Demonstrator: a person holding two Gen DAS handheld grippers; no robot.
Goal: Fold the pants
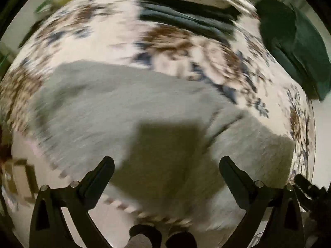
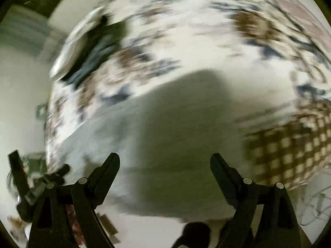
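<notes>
Grey pants [image 1: 128, 107] lie spread on a floral bedsheet [image 1: 86, 29], blurred by motion. My left gripper [image 1: 166, 165] hovers above them, open and empty, its shadow falling on the cloth. In the right wrist view the same grey pants [image 2: 165, 136] lie below my right gripper [image 2: 164, 161], which is also open and empty above the cloth. The other gripper shows at the left edge of that view [image 2: 31, 184].
Folded dark clothes [image 1: 186, 18] with white cloth on top sit at the far side of the bed. A dark green garment [image 1: 295, 41] lies at the right. A brown checked cloth [image 2: 289, 144] lies to the right of the pants. The bed's front edge is near.
</notes>
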